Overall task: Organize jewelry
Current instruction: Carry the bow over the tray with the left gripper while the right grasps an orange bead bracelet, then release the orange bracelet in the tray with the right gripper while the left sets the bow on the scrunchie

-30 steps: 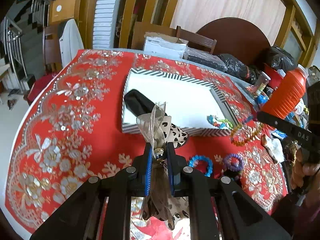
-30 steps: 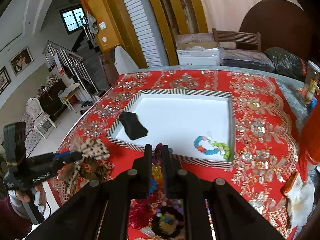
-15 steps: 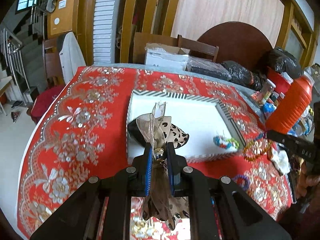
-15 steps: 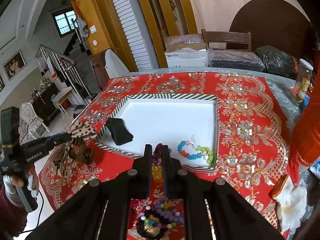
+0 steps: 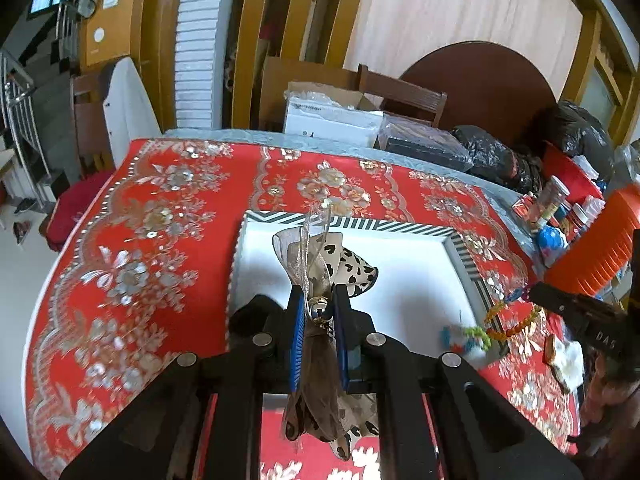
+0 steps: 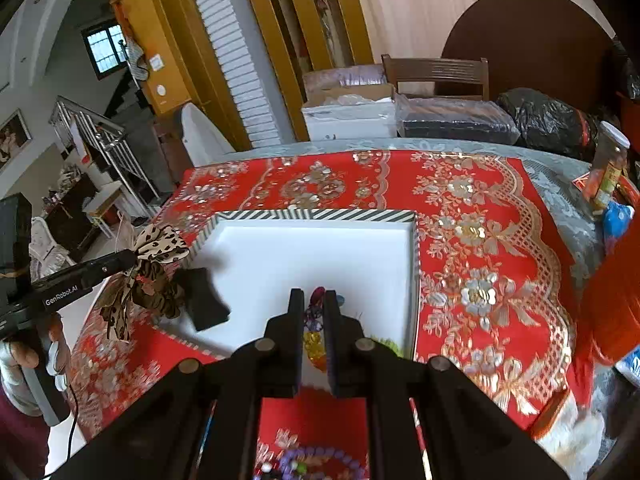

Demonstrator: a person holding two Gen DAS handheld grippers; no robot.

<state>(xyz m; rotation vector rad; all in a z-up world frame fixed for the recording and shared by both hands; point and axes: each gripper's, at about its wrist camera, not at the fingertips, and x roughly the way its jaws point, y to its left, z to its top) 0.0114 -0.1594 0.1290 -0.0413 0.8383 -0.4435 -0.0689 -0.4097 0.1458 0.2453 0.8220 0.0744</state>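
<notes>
My left gripper [image 5: 318,312] is shut on a leopard-print ribbon bow [image 5: 344,268], which hangs over the near left part of the white tray with a striped rim [image 5: 360,226]. A black pouch [image 5: 250,314] and a multicoloured bead bracelet [image 5: 466,338] lie in the tray. My right gripper [image 6: 313,304] is shut on an amber and purple bead bracelet [image 6: 314,340] above the tray's [image 6: 312,215] near edge. From the right wrist, the bow [image 6: 156,264] hangs at the tray's left corner beside the black pouch [image 6: 204,300]. The bracelet [image 5: 512,320] dangles by the tray's right rim.
A purple bead bracelet [image 6: 316,464] lies on the red embroidered cloth [image 6: 472,240] below my right gripper. An orange ribbed container [image 5: 596,256], jars [image 5: 554,200] and a white cloth piece [image 5: 568,362] crowd the right side. Boxes [image 5: 332,120] and black bags [image 5: 492,156] sit beyond the table.
Both grippers have moved forward over the tray, the left one carrying the bow and the right one the bead bracelet. Both stay shut on their loads.
</notes>
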